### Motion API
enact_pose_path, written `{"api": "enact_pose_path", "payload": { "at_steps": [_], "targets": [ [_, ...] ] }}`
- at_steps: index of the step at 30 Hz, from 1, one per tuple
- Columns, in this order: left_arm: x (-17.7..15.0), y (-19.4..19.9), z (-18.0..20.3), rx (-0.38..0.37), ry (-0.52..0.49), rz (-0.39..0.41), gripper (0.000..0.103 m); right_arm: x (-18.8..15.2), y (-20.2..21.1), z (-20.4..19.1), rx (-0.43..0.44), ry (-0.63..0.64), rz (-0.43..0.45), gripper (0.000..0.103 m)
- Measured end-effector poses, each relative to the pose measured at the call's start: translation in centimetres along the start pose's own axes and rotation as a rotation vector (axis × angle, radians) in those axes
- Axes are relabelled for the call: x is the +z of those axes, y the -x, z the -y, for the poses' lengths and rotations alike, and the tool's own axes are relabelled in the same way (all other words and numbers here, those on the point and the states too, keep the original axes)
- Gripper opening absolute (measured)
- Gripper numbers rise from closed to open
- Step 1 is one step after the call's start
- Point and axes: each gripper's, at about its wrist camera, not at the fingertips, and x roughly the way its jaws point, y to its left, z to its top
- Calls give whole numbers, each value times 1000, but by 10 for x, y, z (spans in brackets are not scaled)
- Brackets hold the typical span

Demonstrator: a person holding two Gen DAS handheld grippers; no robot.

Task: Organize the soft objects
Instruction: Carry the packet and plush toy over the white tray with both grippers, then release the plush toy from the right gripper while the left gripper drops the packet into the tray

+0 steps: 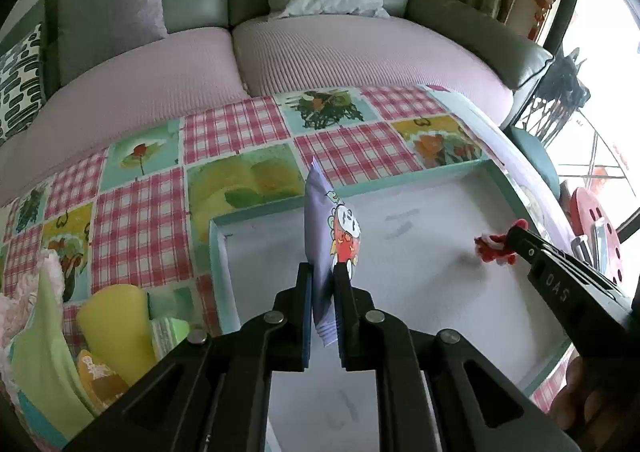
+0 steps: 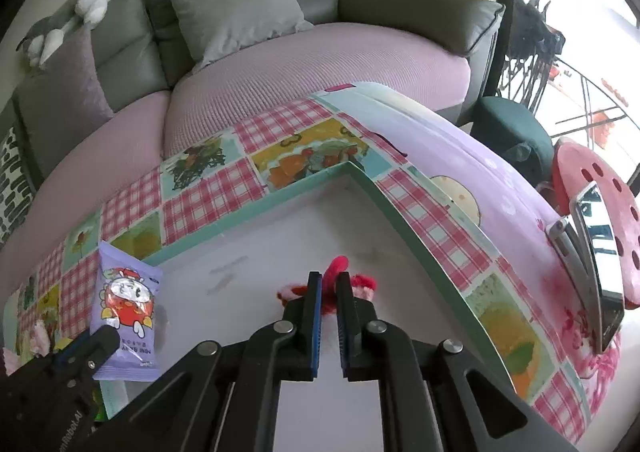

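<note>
Both grippers are loaded right now. Left gripper [image 1: 322, 284] is pinched tight on a purple snack packet [image 1: 328, 228], gripping it by the bottom seam so the packet sticks up edge-on, long axis pointing away from me. Right gripper [image 2: 328, 292] is squeezed onto a fuzzy red-and-white thing [image 2: 362, 284], some little plush or pom-pom toy, can't tell exactly what.

Both loads hang over the white floor of the teal-rimmed tray [image 1: 276, 208], which sits on the patchwork tablecloth [image 1: 236, 128]. Packet is over the left-middle part, toy over to the right, well apart, so the hands shouldn't bump. The tray floor lies straight below and ahead of each tool, which points steeply down, so my guess is the next move is just lower and let go.

Leftovers still outside the tray: a yellow sponge [image 1: 116, 320] and some green and pink soft stuff off to the left, nearer my left hand.
</note>
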Motion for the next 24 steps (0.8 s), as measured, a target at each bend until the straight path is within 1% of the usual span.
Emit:
{"api": "enact_pose_path", "payload": {
  "at_steps": [2, 4, 6, 8, 9, 10, 11, 12, 13, 14, 16, 18, 20, 21, 22, 24],
  "targets": [
    [0, 3, 3, -4, -6, 2, 11, 0, 4, 1, 2, -2, 0, 9],
    [-1, 7, 6, 8, -21, 4, 11, 1, 8, 1, 2, 5, 3, 9],
    [-2, 9, 7, 5, -23, 1, 12, 1, 11, 1, -11, 17, -4, 9],
    [-3, 12, 6, -7, -13, 0, 12, 1, 12, 2, -15, 23, -13, 12],
    [-4, 12, 6, -9, -10, -2, 13, 0, 13, 2, -14, 25, -21, 19],
    [-4, 13, 5, -7, -7, -7, 13, 0, 13, 2, -17, 26, -29, 32],
    [-5, 13, 5, -5, -7, -11, 13, -1, 15, 3, -19, 28, -35, 40],
    [-5, 14, 5, -3, -8, -13, 14, -1, 16, 4, -20, 29, -40, 56],
    [-5, 15, 5, -2, -8, -13, 19, -1, 18, 4, -20, 28, -40, 60],
    [-5, 17, 5, -1, -6, -11, 25, -1, 20, 5, -19, 30, -39, 60],
    [-4, 21, 2, 2, 9, -4, 55, -1, 24, 4, -29, 42, -41, 62],
    [-3, 24, -1, 4, 24, 5, 63, -2, 26, 2, -44, 63, -46, 67],
    [-3, 27, -5, 17, 42, 14, 64, -4, 28, 1, -46, 74, -54, 70],
    [-3, 28, -7, 25, 48, 15, 67, -5, 28, 1, -43, 78, -58, 72],
    [-3, 28, -10, 34, 56, 14, 74, -5, 29, 1, -43, 79, -62, 74],
    [-4, 27, -17, 52, 83, 9, 78, -7, 31, 2, -48, 78, -64, 82]
  ]
}}
